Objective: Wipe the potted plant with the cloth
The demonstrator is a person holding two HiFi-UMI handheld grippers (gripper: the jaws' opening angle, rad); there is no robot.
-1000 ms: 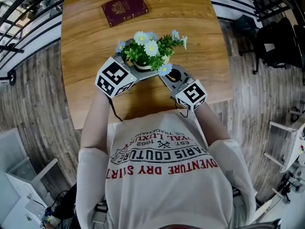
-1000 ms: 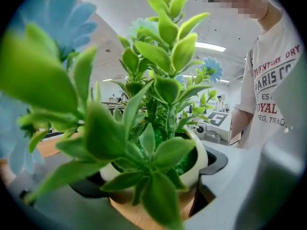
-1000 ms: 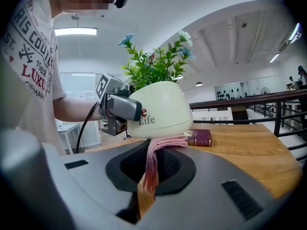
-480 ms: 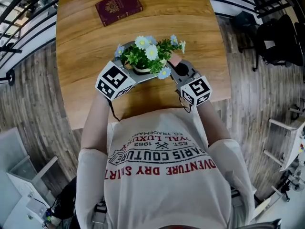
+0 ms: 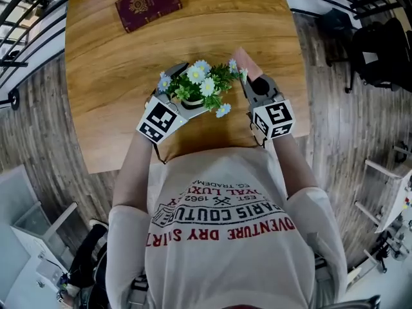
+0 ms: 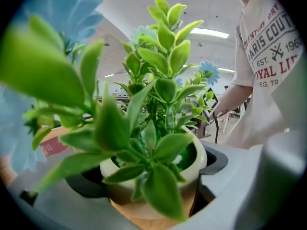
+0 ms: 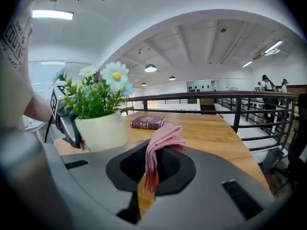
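- Both forearms reach forward over the near edge of the tabletop [image 5: 103,76]. The two marker cubes sit close to the torso and the jaws converge on the plant [image 5: 201,84].
- Left hand-held gripper [image 6: 153,178]: jaws spread round the pot [image 7: 101,131], one grey jaw on each side, clamped on it.
- Right hand-held gripper [image 5: 248,77]: jaws pressed together, pinching a cloth [image 7: 160,138]. The cloth sticks up past the tips, just right of the foliage (contact with the leaves can't be told).
- Pot: round, cream, smooth and glossy, at mid-tabletop near the person.
- Plant: stiff green oval leaves, with white and pale-blue daisy-type flowers.
- Cloth: pink, ribbed knit, folded into a narrow strip.
- Tabletop: light wood with visible grain and rounded corners.
- Book [image 5: 148,4]: maroon cover with a gold emblem, lying flat at the far side, well apart from the pot.
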